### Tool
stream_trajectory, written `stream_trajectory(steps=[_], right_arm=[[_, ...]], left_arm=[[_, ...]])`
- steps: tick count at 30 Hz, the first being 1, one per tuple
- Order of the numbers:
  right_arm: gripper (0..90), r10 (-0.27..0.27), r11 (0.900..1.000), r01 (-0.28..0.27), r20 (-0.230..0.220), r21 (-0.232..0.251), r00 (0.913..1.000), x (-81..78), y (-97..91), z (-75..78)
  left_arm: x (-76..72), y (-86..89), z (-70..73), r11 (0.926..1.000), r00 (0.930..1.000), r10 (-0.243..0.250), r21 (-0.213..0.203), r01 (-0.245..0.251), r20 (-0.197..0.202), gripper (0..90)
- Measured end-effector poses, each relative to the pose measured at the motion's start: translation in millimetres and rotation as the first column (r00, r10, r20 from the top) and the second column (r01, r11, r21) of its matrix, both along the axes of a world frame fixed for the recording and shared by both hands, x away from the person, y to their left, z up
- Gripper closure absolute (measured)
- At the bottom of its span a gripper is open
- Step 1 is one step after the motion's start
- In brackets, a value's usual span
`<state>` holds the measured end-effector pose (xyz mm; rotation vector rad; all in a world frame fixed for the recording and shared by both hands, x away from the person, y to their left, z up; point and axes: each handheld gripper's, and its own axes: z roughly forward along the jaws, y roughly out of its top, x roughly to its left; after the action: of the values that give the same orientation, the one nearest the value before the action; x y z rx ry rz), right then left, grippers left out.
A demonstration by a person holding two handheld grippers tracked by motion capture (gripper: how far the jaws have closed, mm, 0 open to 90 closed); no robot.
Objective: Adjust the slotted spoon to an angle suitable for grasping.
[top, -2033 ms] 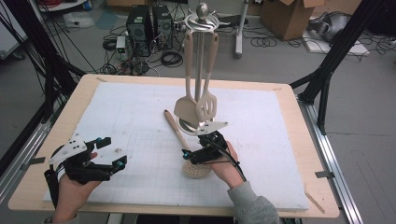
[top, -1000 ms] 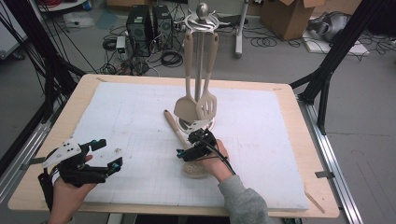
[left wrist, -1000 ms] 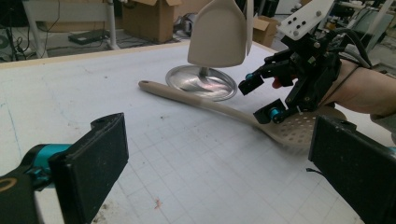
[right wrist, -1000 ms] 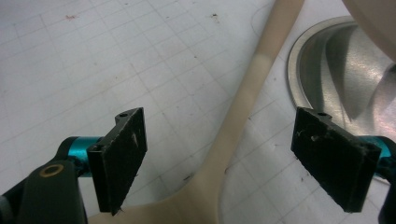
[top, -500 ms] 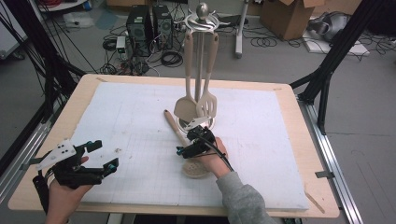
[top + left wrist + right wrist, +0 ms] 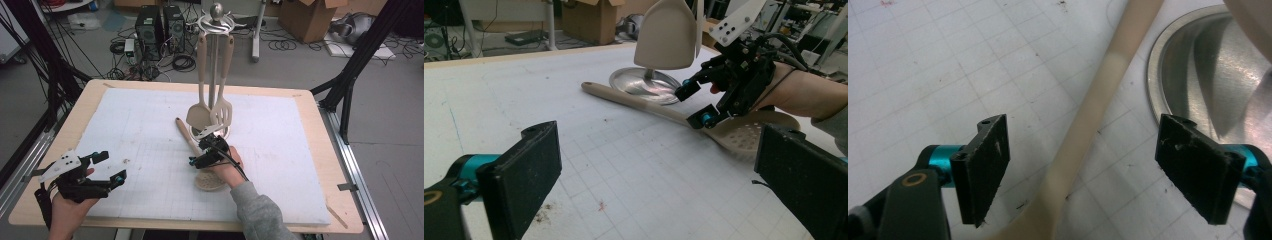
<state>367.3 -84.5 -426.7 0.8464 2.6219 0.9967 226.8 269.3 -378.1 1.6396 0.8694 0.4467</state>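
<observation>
A beige skimmer spoon (image 6: 183,131) lies on the white mat, its handle pointing to the far left and its perforated head (image 6: 210,181) near the front. My right gripper (image 6: 198,152) hovers over the handle (image 6: 1083,125). Its jaws are open on either side of the handle without touching it, and they have just been closing a little. My left gripper (image 6: 112,166) is open at the front left of the mat with nothing between its jaws. In the left gripper view, across the mat from that gripper (image 6: 664,180), the spoon (image 6: 639,100) and the right gripper (image 6: 724,85) are seen.
A steel utensil stand (image 6: 216,30) rises just behind the spoon, with two beige spatulas (image 6: 200,112) hanging from it. Its round base (image 6: 1198,75) lies close to the right jaw. The wooden table edge (image 6: 345,220) frames the mat; cables and boxes lie on the floor beyond.
The right gripper has crept left and away along the spoon, from near its head to its handle. The left hand has drifted slightly left.
</observation>
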Motion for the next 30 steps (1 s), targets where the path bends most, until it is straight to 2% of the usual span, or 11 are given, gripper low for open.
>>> stream_trajectory(steps=[8,14,19,30], right_arm=[[26.9,0.001,0.9995,-0.002,-0.015,-0.031,0.9999,2.7,1.7,-3.4],[34.5,0.015,0.9989,-0.016,-0.027,-0.044,0.9995,3.9,1.7,-5.4],[38.6,0.018,0.9985,-0.020,-0.045,-0.051,0.9988,4.4,1.9,-6.8],[46.8,0.005,0.9987,-0.007,-0.045,-0.051,0.9990,4.3,1.1,-6.4]], left_arm=[[0.1,1.5,-0.8,1.0000,1.0000,0.003,0.000,-0.003,-0.002,5.4],[-0.2,1.5,-1.2,1.0000,1.0000,0.005,0.001,-0.005,-0.004,5.4],[-0.2,1.8,-1.6,1.0000,1.0000,0.007,0.001,-0.007,-0.006,5.4],[-0.1,1.3,-2.1,0.9999,0.9999,0.009,0.008,-0.009,-0.005,5.4]])
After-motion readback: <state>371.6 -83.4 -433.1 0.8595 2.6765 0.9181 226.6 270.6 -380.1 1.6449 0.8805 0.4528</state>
